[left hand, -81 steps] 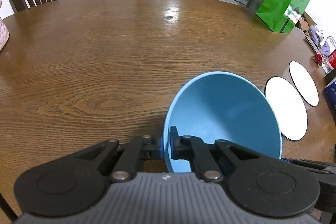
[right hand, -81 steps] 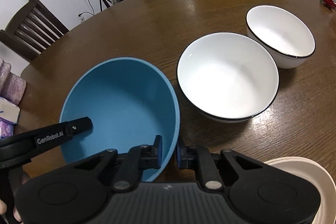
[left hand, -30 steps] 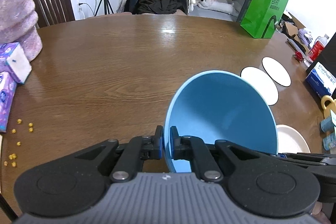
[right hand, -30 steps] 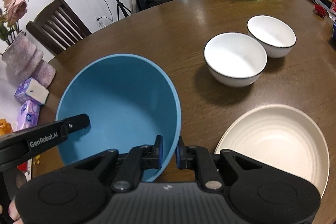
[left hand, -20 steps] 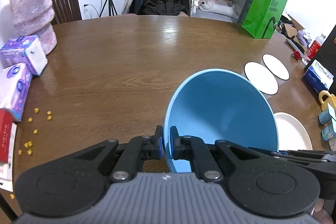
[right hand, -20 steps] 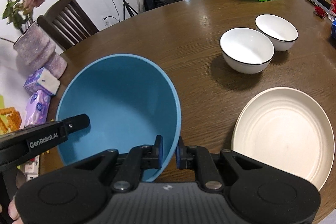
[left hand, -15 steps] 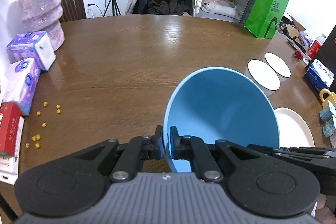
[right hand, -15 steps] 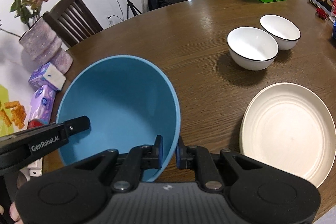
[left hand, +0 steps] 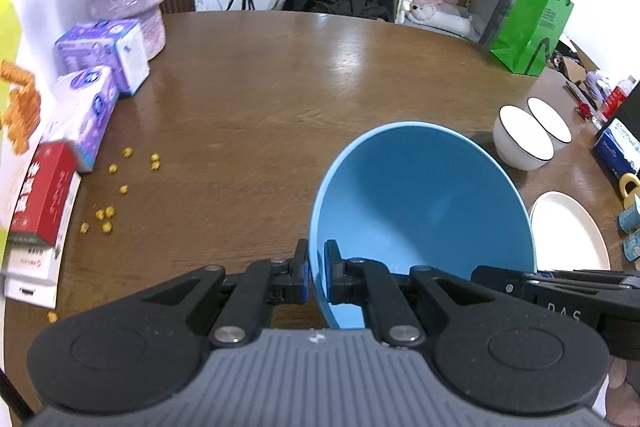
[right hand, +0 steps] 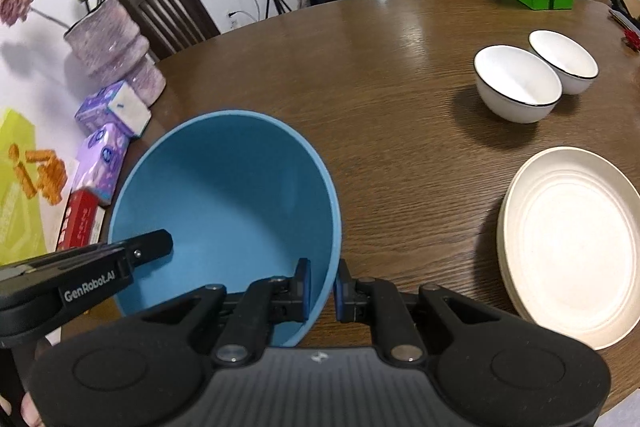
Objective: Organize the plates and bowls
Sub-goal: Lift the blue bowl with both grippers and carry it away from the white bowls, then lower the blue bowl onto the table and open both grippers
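Both tongs are clamped on the same blue bowl [left hand: 420, 203]. We have the left tongs [left hand: 316, 277] pinching its near-left rim, one pad outside the wall and one inside, jaws nearly pressed together with only the thin wall between. The right tongs [right hand: 321, 291] do the same on the opposite rim, and their tip also pokes into the left wrist view at the lower right.

Bowl is plain matte blue, deep, empty, no visible marks. We carry it tilted above the wooden table [left hand: 280, 87], not resting on it.

Other dishes on the table: two white bowls with black rims, the nearer white bowl [right hand: 518, 83] and the farther white bowl [right hand: 564, 61], touching or just beside each other, and a cream plate [right hand: 572, 243] nearer us, to the right of the blue bowl.

Along the left edge of the table: pink vase [right hand: 116, 47], purple tissue packs [left hand: 104, 53], red box [left hand: 44, 193], scattered yellow crumbs [left hand: 120, 183]. Green bag [left hand: 530, 25] stands at the far right.

Versus a second ago: grip unchanged on both sides. The bowl has travelled leftward and back from the dishes; both white bowls look smaller and further off, the plate now shows in full, and the vase, tissue packs and red box have come well into view.
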Tool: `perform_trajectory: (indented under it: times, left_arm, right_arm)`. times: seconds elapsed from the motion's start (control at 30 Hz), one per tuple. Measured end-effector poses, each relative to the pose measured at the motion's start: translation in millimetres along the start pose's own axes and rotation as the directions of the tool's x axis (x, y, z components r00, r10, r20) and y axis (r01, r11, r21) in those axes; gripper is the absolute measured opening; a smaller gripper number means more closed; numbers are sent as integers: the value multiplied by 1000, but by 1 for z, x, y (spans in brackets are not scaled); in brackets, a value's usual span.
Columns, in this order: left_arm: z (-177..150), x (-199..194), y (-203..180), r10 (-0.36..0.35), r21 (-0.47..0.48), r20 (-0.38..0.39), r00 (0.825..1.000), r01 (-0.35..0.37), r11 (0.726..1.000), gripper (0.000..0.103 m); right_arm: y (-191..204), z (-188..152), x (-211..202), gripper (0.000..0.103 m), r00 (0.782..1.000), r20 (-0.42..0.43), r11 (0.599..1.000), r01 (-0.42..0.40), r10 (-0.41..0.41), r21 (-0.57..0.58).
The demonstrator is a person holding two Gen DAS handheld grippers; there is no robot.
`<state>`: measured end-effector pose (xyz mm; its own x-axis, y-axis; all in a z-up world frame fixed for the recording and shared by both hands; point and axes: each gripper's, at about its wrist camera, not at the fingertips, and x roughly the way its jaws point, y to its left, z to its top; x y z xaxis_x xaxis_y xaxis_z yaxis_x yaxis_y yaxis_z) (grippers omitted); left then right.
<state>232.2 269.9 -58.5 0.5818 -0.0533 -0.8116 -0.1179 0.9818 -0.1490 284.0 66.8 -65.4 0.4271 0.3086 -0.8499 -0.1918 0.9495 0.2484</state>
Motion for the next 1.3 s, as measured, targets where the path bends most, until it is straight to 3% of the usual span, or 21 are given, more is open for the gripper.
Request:
perform_trajectory:
  times: [0.53,1.3]
  left_arm:
    - [-28,12,32,42,-70,-68,997,-47,996,8]
    - [-51,31,52,90,-97,-142,986,-105,990,8]
  right_arm:
    - [27,-19,28,11,996,-89,997,-24,17,-78]
    - [47,-30,70,11,980,-198,985,-52,19,-163]
